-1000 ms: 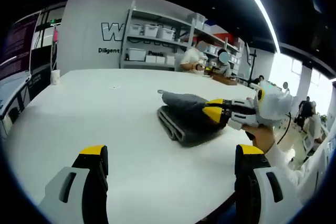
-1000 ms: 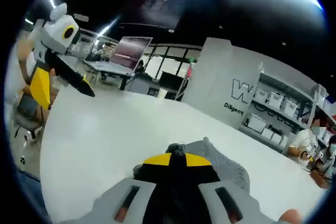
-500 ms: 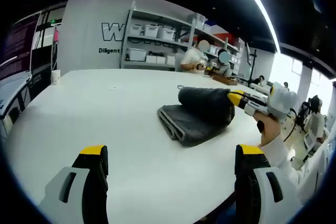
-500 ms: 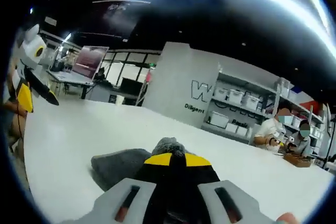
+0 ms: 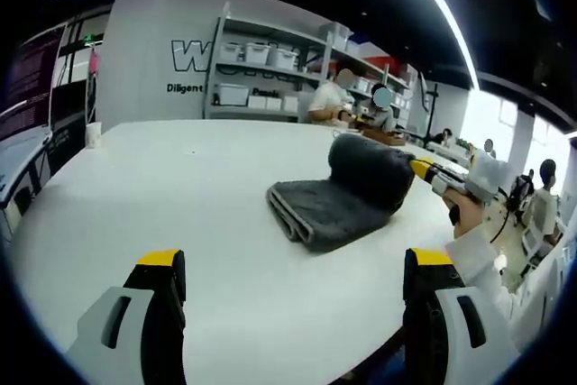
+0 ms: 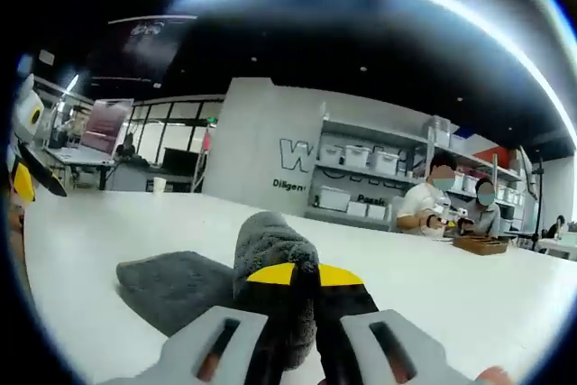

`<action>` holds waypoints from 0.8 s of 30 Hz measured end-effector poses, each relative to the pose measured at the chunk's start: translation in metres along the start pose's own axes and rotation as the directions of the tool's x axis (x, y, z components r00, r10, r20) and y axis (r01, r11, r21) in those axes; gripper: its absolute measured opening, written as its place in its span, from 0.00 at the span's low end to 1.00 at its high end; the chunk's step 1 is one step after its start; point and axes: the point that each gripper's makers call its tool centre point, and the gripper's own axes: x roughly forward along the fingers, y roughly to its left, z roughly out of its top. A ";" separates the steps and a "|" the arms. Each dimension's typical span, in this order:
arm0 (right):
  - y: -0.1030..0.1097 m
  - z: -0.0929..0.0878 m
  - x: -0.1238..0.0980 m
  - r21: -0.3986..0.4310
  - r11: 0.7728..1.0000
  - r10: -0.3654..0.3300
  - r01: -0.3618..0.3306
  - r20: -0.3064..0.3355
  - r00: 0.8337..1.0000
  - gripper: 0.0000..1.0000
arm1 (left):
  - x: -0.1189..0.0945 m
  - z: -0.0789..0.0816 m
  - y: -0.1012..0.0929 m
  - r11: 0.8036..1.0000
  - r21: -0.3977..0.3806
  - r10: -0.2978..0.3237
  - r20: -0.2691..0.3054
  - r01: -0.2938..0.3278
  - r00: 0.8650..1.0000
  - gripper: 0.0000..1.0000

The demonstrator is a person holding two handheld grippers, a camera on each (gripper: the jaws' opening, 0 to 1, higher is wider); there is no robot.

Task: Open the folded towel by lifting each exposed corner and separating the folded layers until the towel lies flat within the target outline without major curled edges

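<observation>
The dark grey, thick terry towel point(image 5: 347, 196) lies on the white tabletop point(image 5: 180, 205), partly folded — its lower layers are flat, stacked edges showing along the near side. One layer is lifted and curls over in a rounded hump at the far end, pinched in the right gripper point(image 6: 294, 275) — seen there draping over the jaws.

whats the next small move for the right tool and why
Probably carry the pinched layer further over and away: the right tool is shut on the towel, whose top fold stands raised while the rest lies folded on the table.
</observation>
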 end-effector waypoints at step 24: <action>-0.070 -0.052 -0.025 0.003 0.960 -0.274 0.280 -0.191 0.943 0.47 | 0.003 -0.001 -0.001 1.000 0.003 -0.004 -0.010 0.004 1.000 1.00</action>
